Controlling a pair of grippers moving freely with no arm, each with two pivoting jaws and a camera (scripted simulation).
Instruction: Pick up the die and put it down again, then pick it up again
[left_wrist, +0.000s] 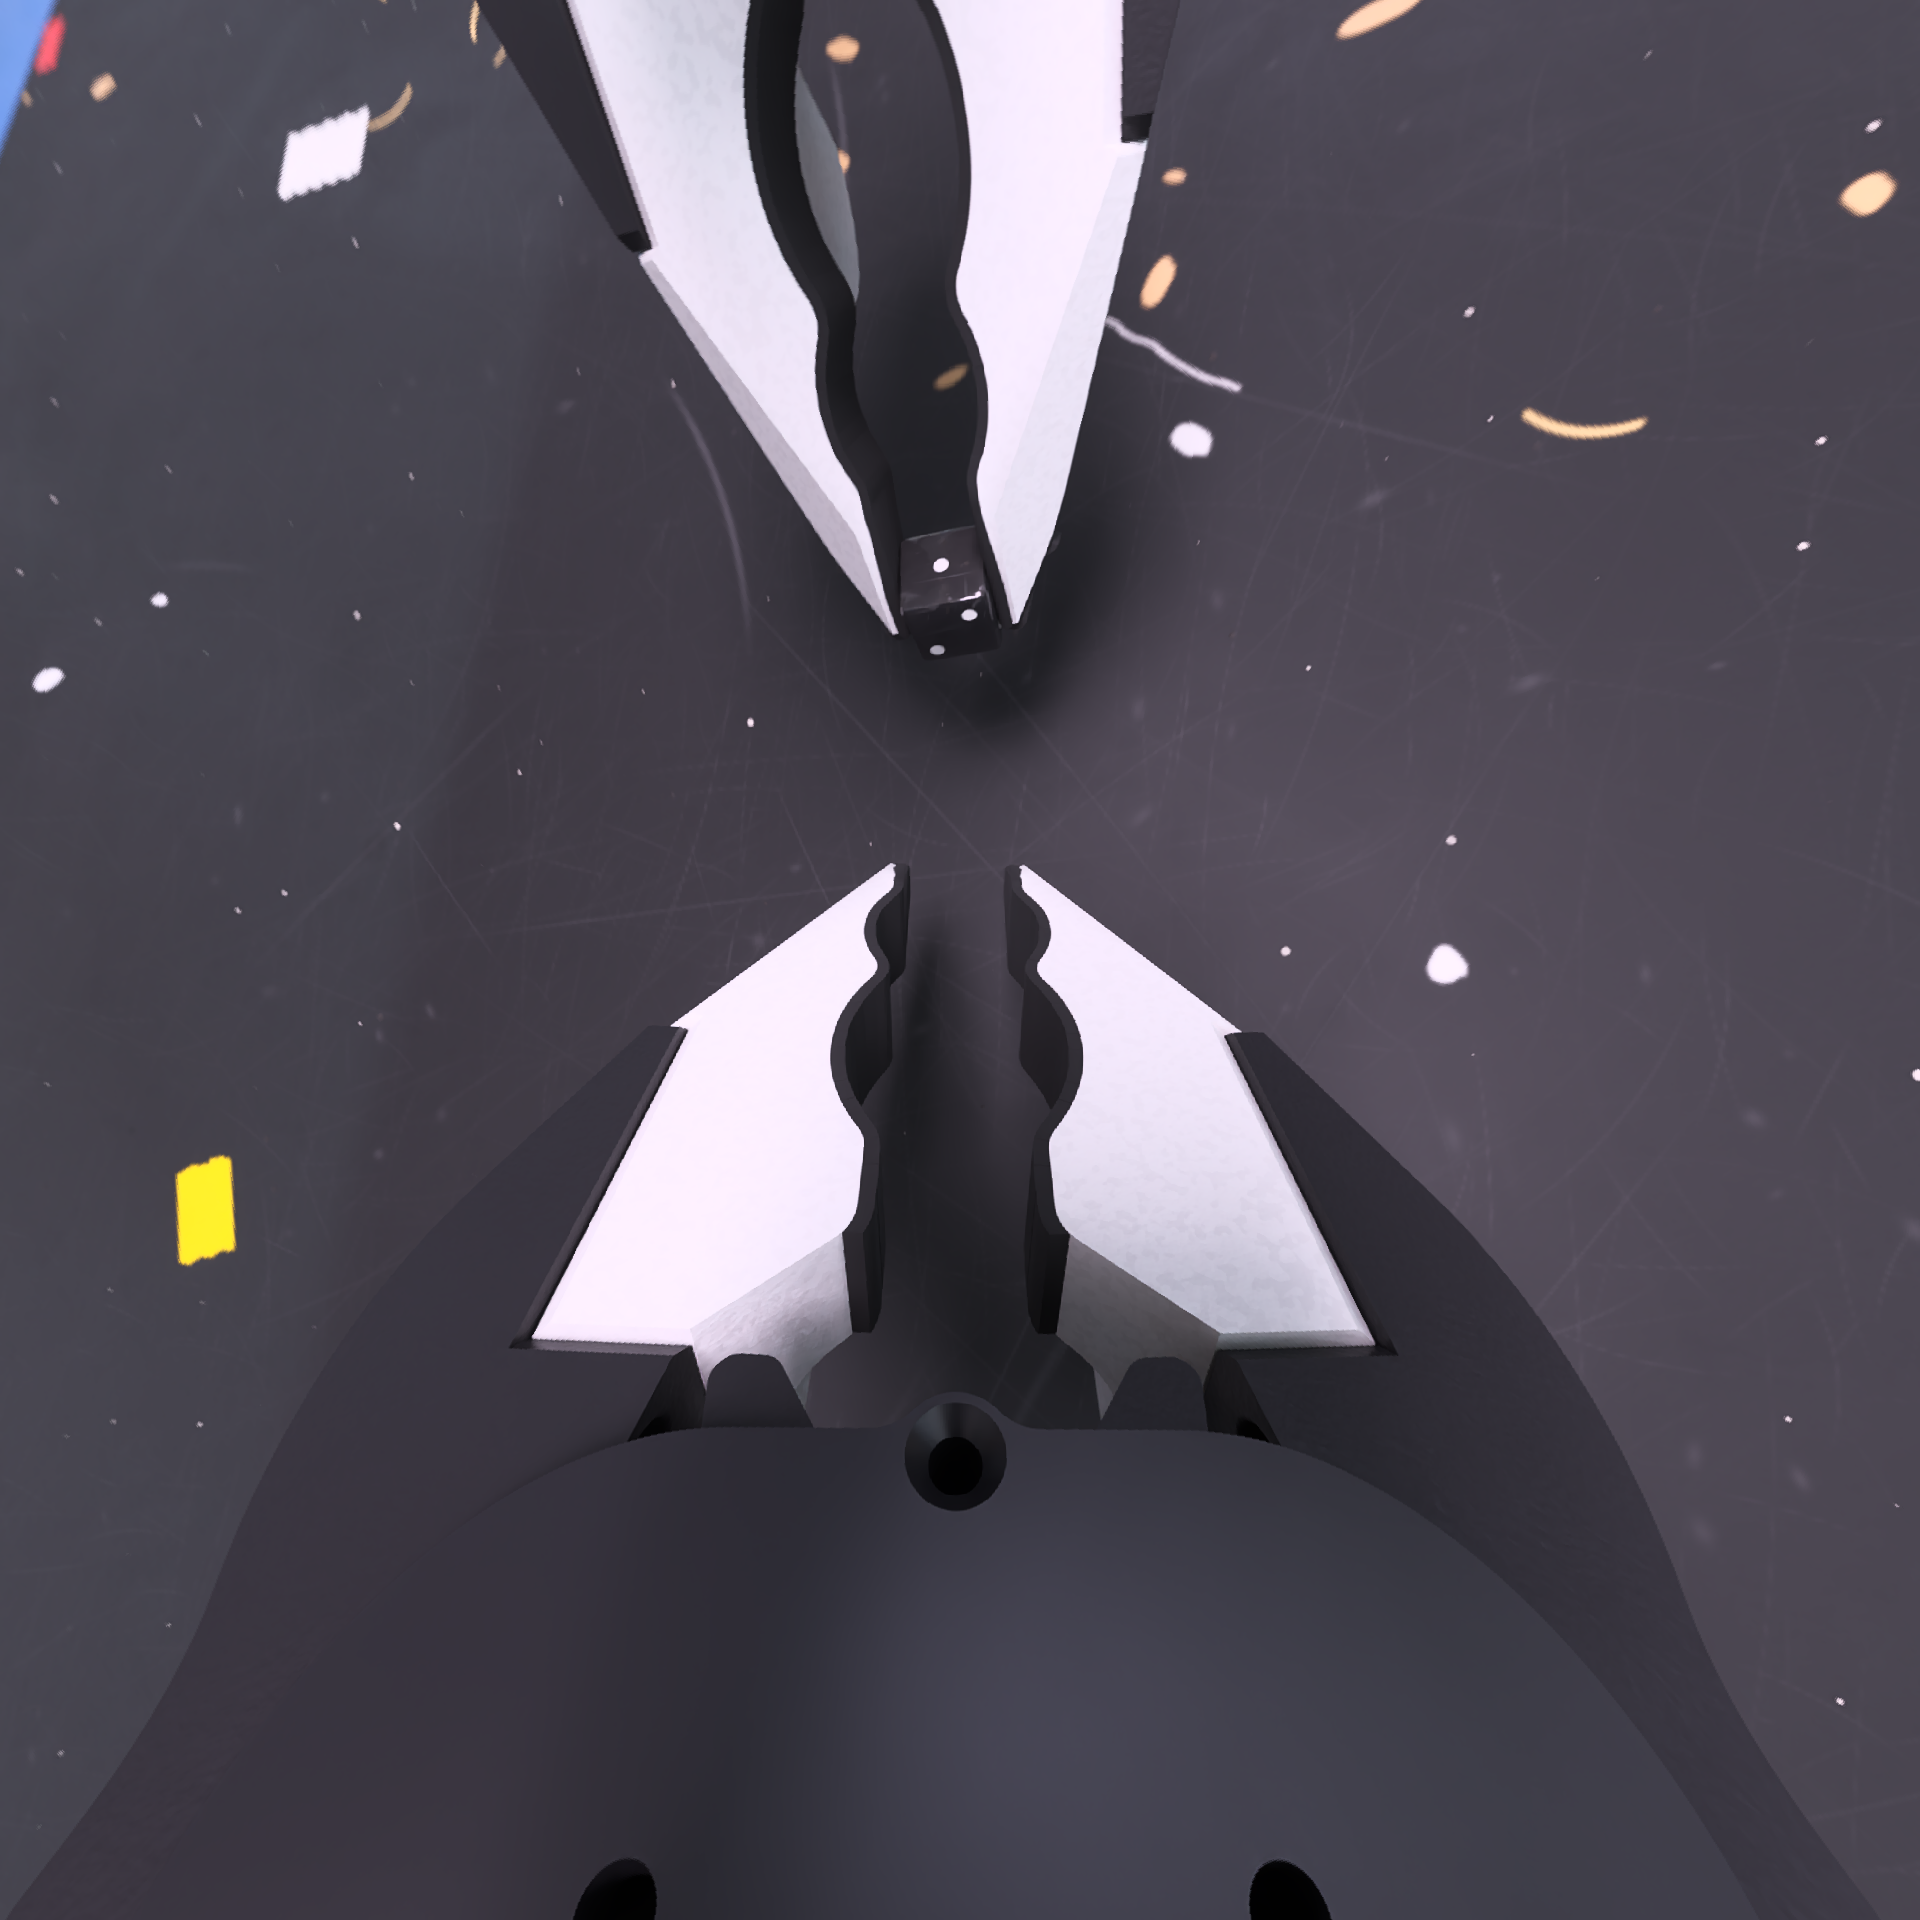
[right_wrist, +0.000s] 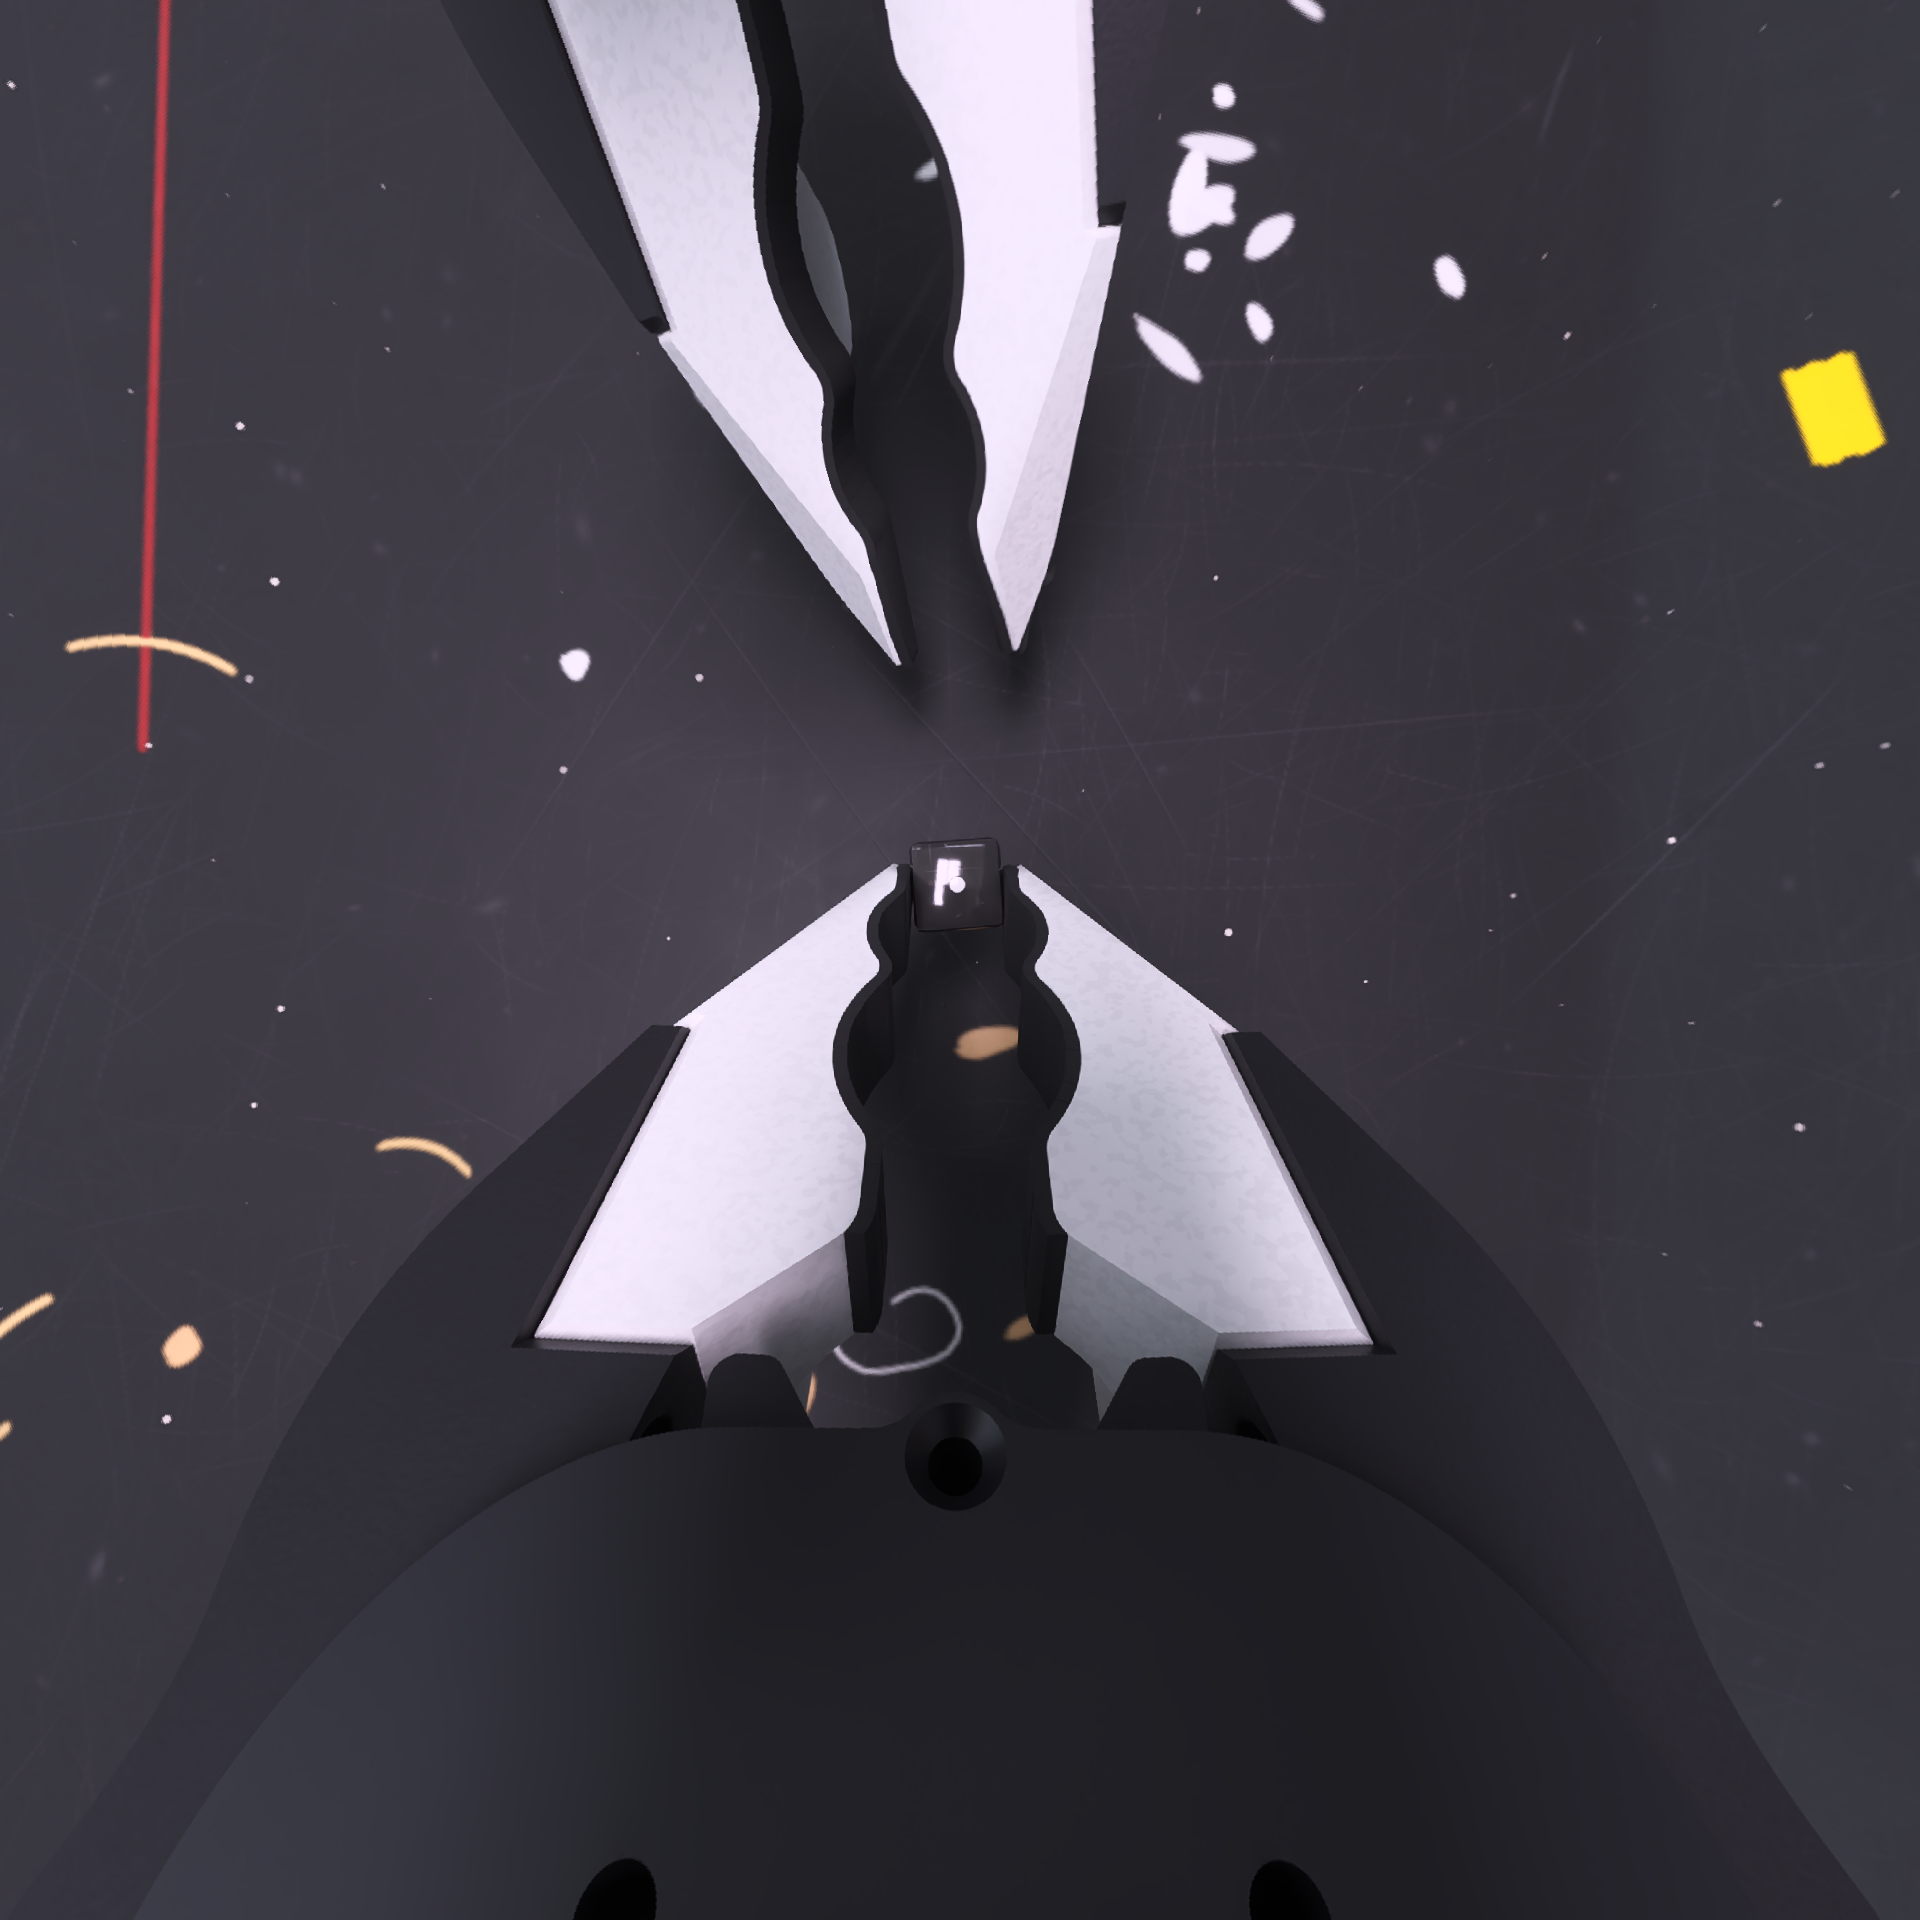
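The die (right_wrist: 954, 885) is small and black with white pips. My right gripper (right_wrist: 954, 881) is shut on it at the very fingertips. In the left wrist view the same die (left_wrist: 943, 590) sits between the right gripper's (left_wrist: 951, 627) tips, low over the dark table, with a soft shadow just below it. I cannot tell whether it touches the surface. My left gripper (left_wrist: 957, 871) faces it tip to tip, a short gap away. Its jaws stand a narrow, die-wide gap apart with nothing between them. It also shows in the right wrist view (right_wrist: 954, 657).
The dark scratched table (left_wrist: 1455, 727) is speckled with white and tan paint marks. A yellow patch (left_wrist: 205, 1210) lies to my left gripper's left and a white patch (left_wrist: 322, 156) farther off. A red line (right_wrist: 154, 374) runs along the right wrist view's left side. A blue edge (left_wrist: 12, 83) shows far left.
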